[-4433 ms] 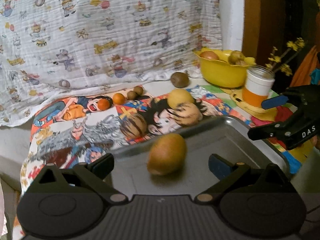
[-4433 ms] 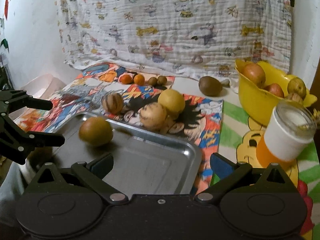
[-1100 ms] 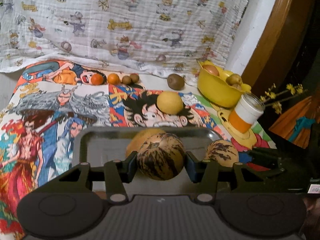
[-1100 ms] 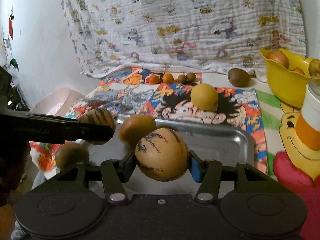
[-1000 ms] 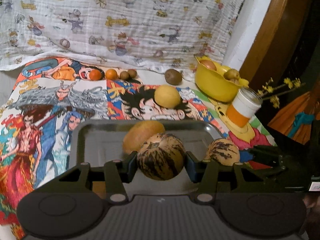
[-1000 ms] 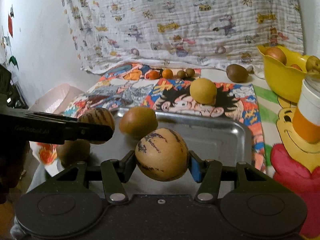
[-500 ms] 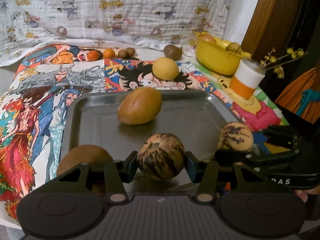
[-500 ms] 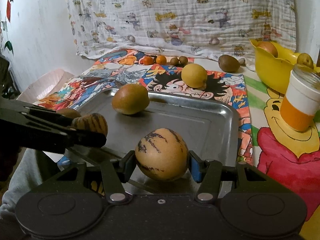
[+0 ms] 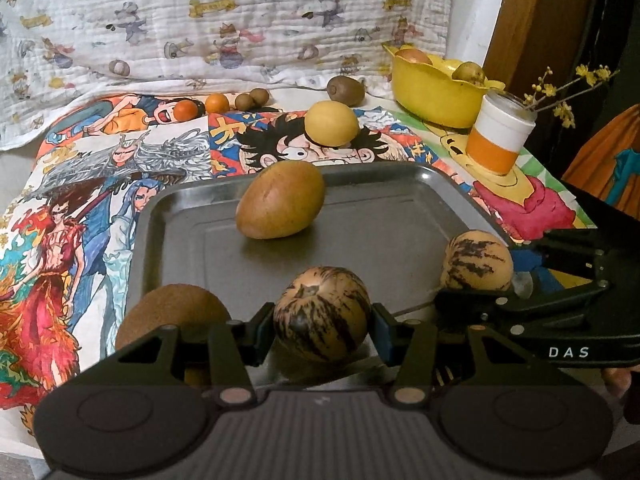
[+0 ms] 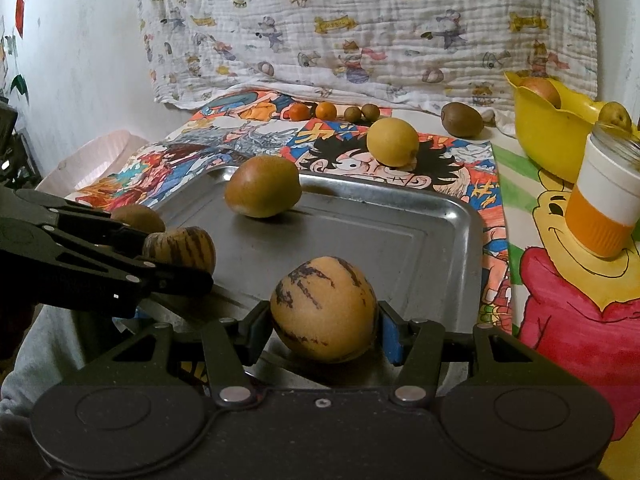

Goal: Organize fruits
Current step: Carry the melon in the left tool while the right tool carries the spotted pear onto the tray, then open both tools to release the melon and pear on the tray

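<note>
The left gripper point(image 9: 323, 330) has its fingers clamped on a round tan fruit with dark brown streaks point(image 9: 322, 319), held low over the near edge of the shallow silver metal tray point(image 9: 376, 216). The right gripper point(image 10: 323, 330) is clamped the same way on a paler tan fruit with thin dark stripes point(image 10: 323, 309), also at the tray's near edge.

Inside the tray lies a smooth brownish-gold oval fruit point(image 9: 280, 205) towards the far side. A fuzzy brown kiwi point(image 9: 172, 316) sits at the tray's near left corner, partly hidden behind the left gripper's frame.

Beyond the tray, on the bright cartoon-printed cloth point(image 9: 100, 168) covering the counter, rests a round yellow fruit point(image 9: 332, 123). Farther back come two small orange fruits point(image 9: 202, 106), two small brown ones point(image 9: 252, 98) and another kiwi point(image 9: 345, 89). To the right stand a yellow plastic bowl point(image 9: 434, 92) holding several fruits and a white and orange jar point(image 9: 498, 138) with yellow-flowered twigs. A white patterned sheet point(image 10: 360, 20) hangs behind.
</note>
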The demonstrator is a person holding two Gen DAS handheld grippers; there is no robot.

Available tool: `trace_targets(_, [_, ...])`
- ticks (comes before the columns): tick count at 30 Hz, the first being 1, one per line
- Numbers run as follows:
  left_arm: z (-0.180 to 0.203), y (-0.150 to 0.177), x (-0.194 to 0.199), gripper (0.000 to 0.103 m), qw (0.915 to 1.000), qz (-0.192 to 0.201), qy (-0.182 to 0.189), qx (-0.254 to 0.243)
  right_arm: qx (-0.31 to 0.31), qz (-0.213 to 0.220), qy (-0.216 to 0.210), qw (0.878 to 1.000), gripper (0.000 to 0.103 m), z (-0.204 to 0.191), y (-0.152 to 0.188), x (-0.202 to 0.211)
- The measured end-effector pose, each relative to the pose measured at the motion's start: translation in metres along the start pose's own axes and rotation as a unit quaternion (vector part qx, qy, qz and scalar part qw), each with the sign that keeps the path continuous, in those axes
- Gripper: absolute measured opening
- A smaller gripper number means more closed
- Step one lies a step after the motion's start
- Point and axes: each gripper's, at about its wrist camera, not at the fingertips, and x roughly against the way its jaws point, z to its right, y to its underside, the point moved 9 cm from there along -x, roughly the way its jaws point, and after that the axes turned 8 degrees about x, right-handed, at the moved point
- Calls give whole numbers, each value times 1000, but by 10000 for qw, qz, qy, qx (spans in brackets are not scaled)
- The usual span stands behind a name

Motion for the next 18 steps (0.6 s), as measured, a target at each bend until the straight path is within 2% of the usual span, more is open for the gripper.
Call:
trace_targets(12, [0,2,0,55,10000,-12,-9,-45,-137,-39,-96,9999,58,0,6,3])
trace_targets(18, [-3,3,5,61,9999,-12,43,100,-148,4,-101,9998,61,1,6,7])
